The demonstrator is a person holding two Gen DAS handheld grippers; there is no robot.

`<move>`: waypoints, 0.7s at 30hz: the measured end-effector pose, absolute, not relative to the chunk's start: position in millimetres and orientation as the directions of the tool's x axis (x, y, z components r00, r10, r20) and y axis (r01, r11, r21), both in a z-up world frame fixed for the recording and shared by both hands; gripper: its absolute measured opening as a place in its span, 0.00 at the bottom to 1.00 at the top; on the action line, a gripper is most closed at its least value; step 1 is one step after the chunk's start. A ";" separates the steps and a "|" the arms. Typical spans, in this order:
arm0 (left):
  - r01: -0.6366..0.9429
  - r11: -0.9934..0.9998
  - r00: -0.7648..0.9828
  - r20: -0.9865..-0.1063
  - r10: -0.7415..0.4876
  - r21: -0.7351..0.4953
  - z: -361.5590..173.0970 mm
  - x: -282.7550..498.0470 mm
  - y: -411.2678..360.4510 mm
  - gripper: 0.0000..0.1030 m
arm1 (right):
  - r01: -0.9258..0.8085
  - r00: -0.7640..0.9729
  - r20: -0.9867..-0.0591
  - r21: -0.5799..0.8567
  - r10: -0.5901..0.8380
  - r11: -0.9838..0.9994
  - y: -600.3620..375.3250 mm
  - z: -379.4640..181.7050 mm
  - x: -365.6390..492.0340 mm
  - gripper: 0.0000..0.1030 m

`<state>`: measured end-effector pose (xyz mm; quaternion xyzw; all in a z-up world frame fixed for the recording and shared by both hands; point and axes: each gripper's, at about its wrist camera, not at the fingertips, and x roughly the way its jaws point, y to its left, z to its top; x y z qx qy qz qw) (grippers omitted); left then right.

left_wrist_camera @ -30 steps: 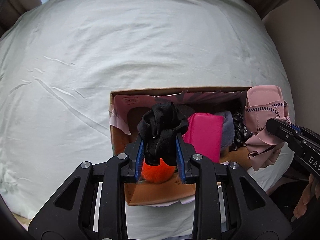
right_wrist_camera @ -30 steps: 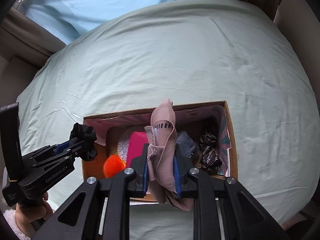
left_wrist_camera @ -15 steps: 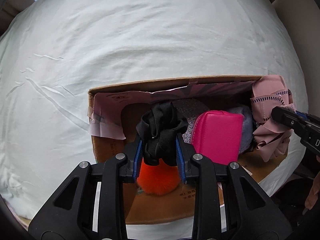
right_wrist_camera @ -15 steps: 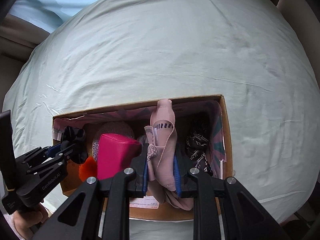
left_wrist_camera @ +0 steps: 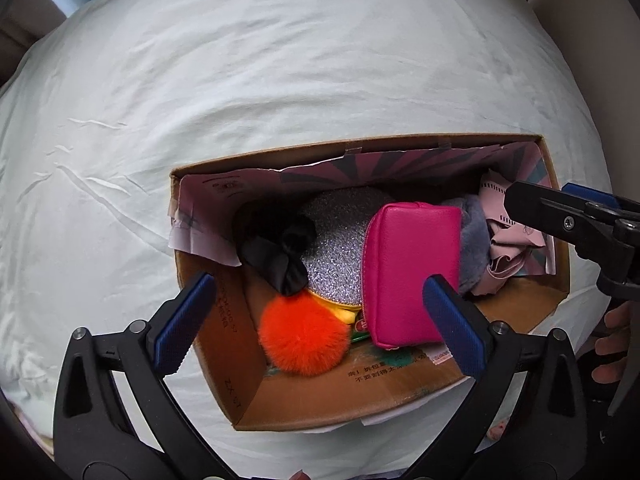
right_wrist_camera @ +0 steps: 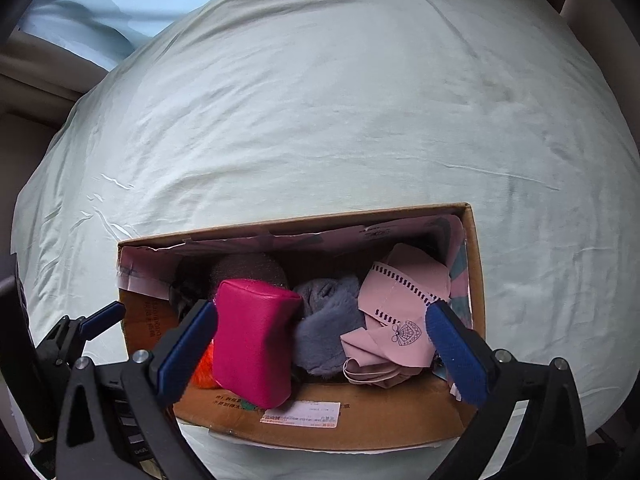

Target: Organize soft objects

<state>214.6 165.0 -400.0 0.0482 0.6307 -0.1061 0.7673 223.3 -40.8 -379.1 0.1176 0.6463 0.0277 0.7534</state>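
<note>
the crumpled black fabric piece (left_wrist_camera: 280, 258) and pale pink printed cloth (right_wrist_camera: 400, 312) now lie loose in the open cardboard box (left_wrist_camera: 400, 396) on the bed, left gripper (left_wrist_camera: 320, 320) and right gripper (right_wrist_camera: 320, 356) jaws opening with nothing clamped, so this looks nearly done.

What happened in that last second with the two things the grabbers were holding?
Both let go: the left gripper opened and dropped the black fabric into the cardboard box; the right gripper opened and released the pink cloth there. The pink pouch and orange pom-pom stayed put.
</note>
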 end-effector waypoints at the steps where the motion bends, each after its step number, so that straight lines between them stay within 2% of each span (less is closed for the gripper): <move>1: 0.223 0.973 0.185 -0.977 -0.106 -0.063 -399.1 213.3 166.1 1.00 | 0.109 0.166 -0.968 0.206 0.187 0.972 -39.9 -376.9 221.4 1.00; 11: 0.218 0.973 0.253 -0.958 -0.133 -0.078 -359.7 187.6 173.7 1.00 | 0.109 0.250 -0.952 0.211 0.179 0.971 -40.9 -329.8 194.9 1.00; 21: 0.175 0.980 0.415 -0.896 -0.156 -0.090 -256.0 151.5 188.1 1.00 | 0.028 0.440 -0.886 0.177 0.147 0.984 -49.0 -218.9 150.4 1.00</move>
